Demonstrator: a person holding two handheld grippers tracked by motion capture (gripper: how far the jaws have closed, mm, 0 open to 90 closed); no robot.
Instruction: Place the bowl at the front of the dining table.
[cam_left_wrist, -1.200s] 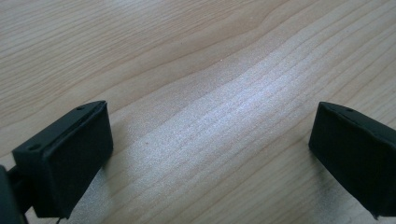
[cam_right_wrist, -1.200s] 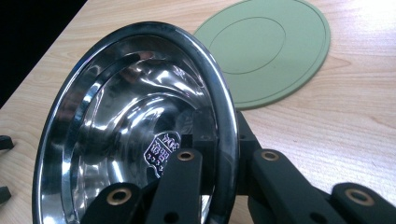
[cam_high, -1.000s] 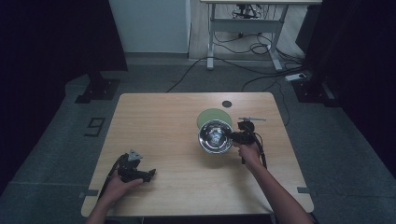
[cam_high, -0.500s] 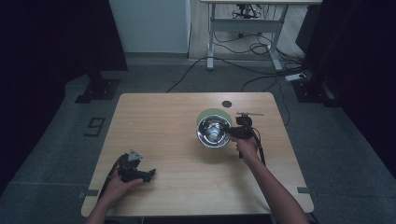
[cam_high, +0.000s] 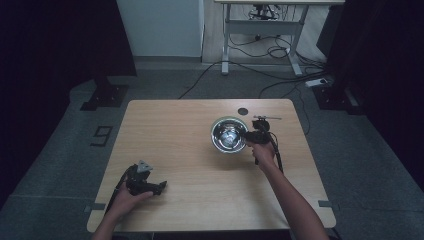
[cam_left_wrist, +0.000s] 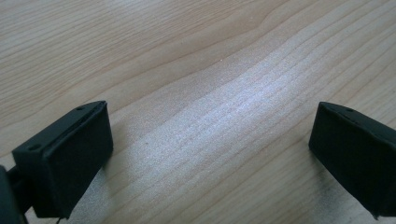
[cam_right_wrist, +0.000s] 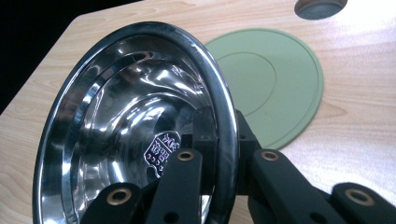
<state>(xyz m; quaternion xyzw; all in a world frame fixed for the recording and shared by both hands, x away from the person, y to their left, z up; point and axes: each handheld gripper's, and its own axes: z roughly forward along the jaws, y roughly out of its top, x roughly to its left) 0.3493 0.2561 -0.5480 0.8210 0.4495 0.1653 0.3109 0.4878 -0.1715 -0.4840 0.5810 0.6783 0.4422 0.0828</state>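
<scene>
Your right gripper (cam_right_wrist: 219, 154) pinched the steel bowl (cam_right_wrist: 130, 135) by its rim, one jaw inside, one outside, bowl tilted above the green mat (cam_right_wrist: 280, 88). Your left gripper (cam_left_wrist: 210, 154) stood wide, holding nothing.
</scene>
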